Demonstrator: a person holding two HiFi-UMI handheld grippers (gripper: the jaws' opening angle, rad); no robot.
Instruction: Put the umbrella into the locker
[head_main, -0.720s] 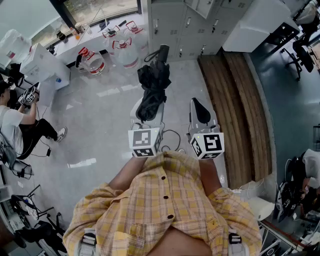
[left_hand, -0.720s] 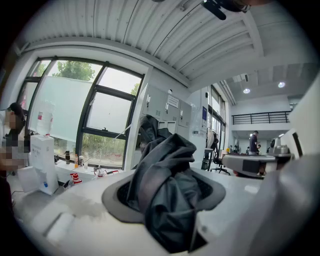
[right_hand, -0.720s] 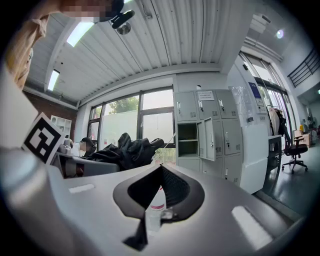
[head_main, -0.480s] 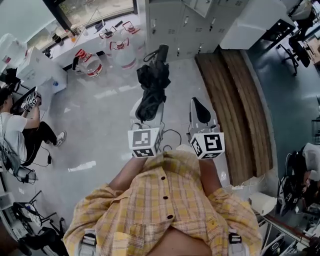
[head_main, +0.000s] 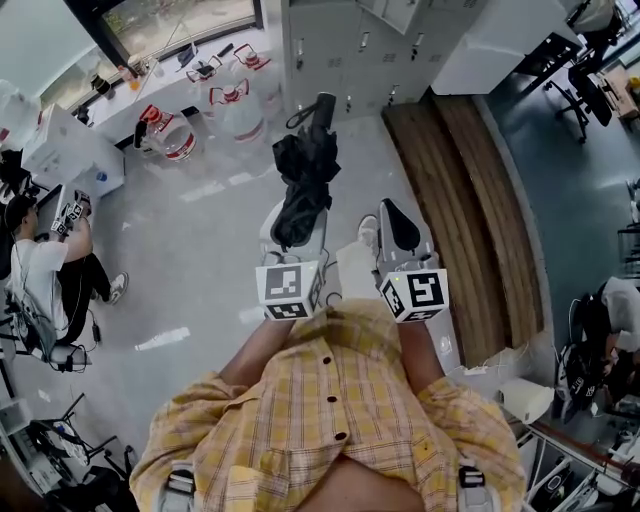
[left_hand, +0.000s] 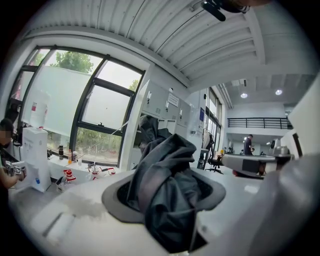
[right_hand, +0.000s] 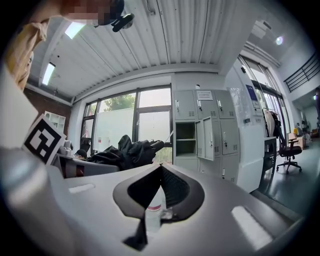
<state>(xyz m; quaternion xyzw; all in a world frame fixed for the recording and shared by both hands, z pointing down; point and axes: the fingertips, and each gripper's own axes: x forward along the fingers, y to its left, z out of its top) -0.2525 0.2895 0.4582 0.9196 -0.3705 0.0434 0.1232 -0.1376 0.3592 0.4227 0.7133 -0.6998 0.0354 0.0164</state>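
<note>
A folded black umbrella (head_main: 303, 175) points toward the grey lockers (head_main: 340, 50), its handle end (head_main: 322, 105) farthest from me. My left gripper (head_main: 298, 218) is shut on its bunched fabric. In the left gripper view the dark cloth (left_hand: 167, 187) fills the gap between the jaws of the left gripper (left_hand: 165, 202). My right gripper (head_main: 395, 222) is level beside it, shut with nothing in it. In the right gripper view the right gripper (right_hand: 160, 172) has its tips together. Beyond it stands one locker (right_hand: 185, 140) with its door (right_hand: 207, 140) open.
Water jugs (head_main: 238, 112) and a red-capped one (head_main: 165, 135) stand on the floor by the window. A wooden strip (head_main: 470, 200) runs along the right. A seated person (head_main: 45, 270) is at the left. An office chair (right_hand: 290, 150) stands right of the lockers.
The floor and jugs have slid a little leftward in the head view as the person walks. A shoe now shows between the grippers. Both grippers keep their pose, the umbrella still held.
</note>
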